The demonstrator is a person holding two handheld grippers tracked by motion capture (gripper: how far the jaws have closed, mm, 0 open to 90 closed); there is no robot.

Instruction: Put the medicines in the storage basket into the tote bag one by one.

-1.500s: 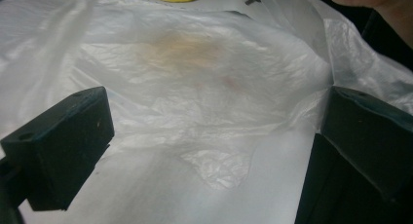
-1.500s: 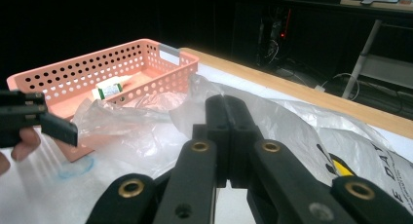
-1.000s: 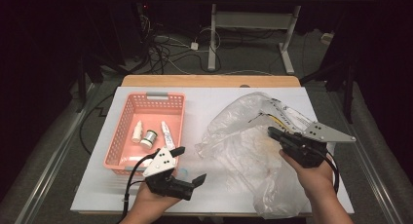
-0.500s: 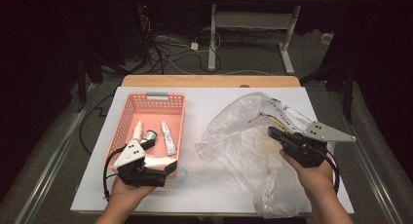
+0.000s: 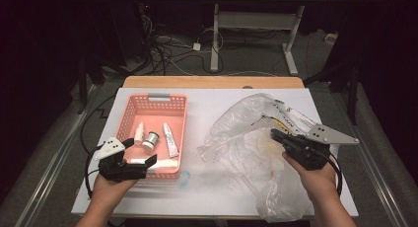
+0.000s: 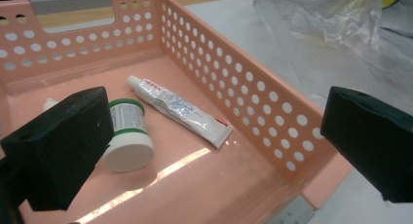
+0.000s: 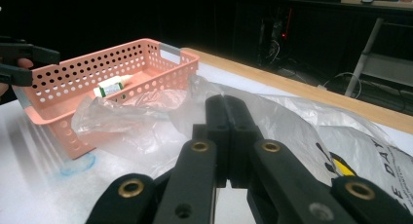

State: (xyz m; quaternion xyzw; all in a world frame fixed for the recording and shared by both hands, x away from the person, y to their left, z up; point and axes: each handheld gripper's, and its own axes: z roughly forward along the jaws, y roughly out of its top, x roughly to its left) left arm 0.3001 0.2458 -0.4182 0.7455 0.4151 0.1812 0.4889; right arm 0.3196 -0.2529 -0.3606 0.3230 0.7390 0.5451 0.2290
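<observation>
- My left tongs sit at the near end of the pink basket, jaws spread wide with nothing between them.
- In the left gripper view, one jaw is over the basket's inside and the other hangs outside its perforated side wall, so the wall runs between the two.
- Inside the basket I see a white tube lying flat on the floor, its crimped end pointing toward the side wall.
- Just beside the tube lies a small white jar with a green band, on its side and partly hidden behind my left jaw.
- From the high view a third small white bottle lies left of the jar; I cannot read any labels.
- My right tongs are pressed closed on the clear plastic bag; in the right gripper view the two jaws meet flat with the film pinched between them.
- The bag lies crumpled on the white tabletop, right of the basket, and one loose fold reaches close to the basket's side.
- Some printed packaging with yellow and black marks shows through the bag near my right hand.
- My two hands are well apart, one at each side of the tabletop.
</observation>
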